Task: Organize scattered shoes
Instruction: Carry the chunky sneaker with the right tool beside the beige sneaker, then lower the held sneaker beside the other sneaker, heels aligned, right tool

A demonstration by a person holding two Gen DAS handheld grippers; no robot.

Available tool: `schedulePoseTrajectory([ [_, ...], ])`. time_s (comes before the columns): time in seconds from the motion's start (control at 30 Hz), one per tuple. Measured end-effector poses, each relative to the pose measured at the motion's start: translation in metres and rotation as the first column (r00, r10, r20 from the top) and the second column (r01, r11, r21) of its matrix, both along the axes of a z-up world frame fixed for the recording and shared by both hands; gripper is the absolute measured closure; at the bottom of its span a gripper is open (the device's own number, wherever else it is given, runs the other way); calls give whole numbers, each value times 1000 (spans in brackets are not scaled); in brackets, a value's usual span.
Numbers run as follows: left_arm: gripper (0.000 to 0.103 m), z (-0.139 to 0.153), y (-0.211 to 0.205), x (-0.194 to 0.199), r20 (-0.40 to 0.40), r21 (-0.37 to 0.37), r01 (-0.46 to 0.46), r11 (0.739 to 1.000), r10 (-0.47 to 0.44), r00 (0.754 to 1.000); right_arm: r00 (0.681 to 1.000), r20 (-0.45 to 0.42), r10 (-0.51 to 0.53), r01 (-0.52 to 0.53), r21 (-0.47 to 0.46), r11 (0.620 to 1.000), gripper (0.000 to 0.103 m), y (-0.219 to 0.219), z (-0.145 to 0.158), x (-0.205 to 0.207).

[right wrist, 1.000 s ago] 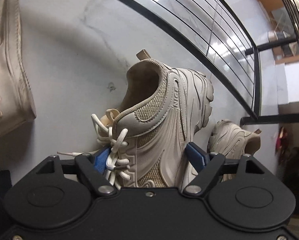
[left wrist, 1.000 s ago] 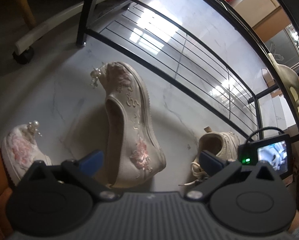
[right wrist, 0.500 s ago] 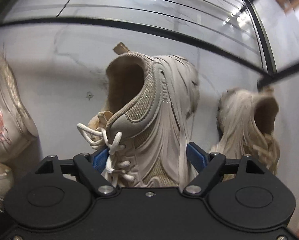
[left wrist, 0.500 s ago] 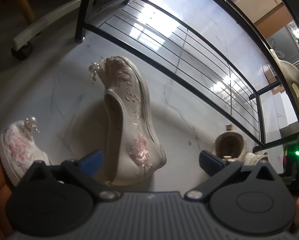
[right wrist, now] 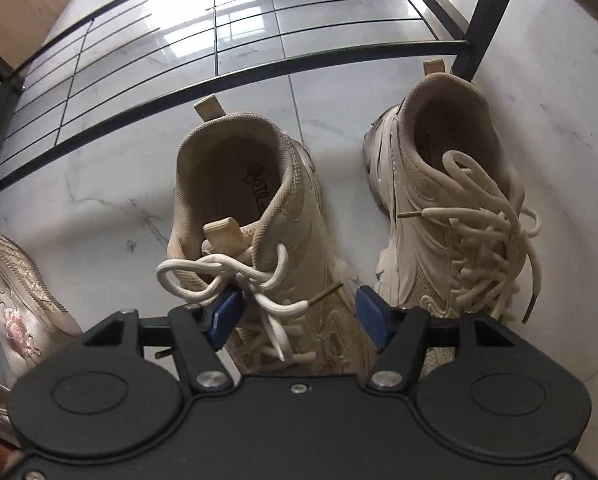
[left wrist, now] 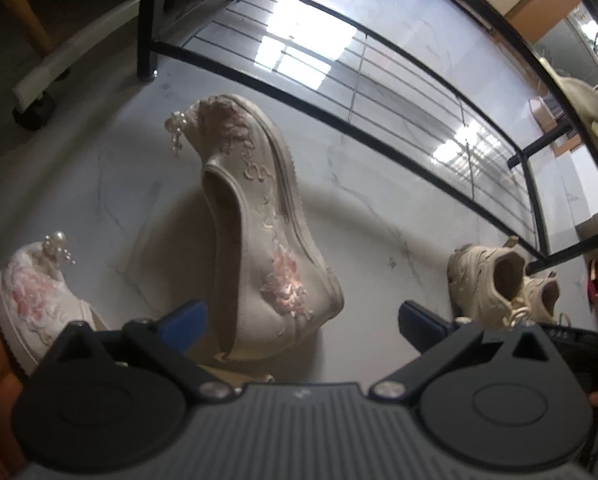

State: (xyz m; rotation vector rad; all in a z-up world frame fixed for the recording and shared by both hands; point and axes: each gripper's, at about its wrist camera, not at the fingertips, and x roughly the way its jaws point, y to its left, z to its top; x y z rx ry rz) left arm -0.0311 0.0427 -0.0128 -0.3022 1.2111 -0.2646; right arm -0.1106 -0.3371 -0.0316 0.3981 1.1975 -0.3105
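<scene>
— On pale marble floor, by black metal rack [right wrist: 259,70]?
— Beige laced sneaker [right wrist: 267,216] between right gripper [right wrist: 299,314] blue pads, jaws just closing, pressing its sides; twin sneaker [right wrist: 451,208] just beside.
— And left gripper [left wrist: 299,320]?
— Spread wide, gripping nothing; cream embroidered wedge shoe [left wrist: 255,236] tipped sideways between fingers, untouched; second embroidered shoe [left wrist: 35,296] far left

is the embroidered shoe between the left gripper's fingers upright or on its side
On its side: the embroidered shoe shows its sole edge and its opening sideways.
</scene>
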Motion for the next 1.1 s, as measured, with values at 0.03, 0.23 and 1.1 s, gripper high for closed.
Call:
schedulePoseTrajectory([
  [0.03,1,-1,0,0,-4,3,0,1000,0,1000,1000,2,6,-6,-7,1000,33,0,3,-1],
  [0.23,1,-8,-7,0,-19,21,20,1000,-19,1000,987,105,125,-114,-103,988,10,6,27,-11],
  [1.1,1,-27,-20,12,-97,32,50,998,-47,994,979,-42,198,-202,-195,960,14,35,-46,34],
])
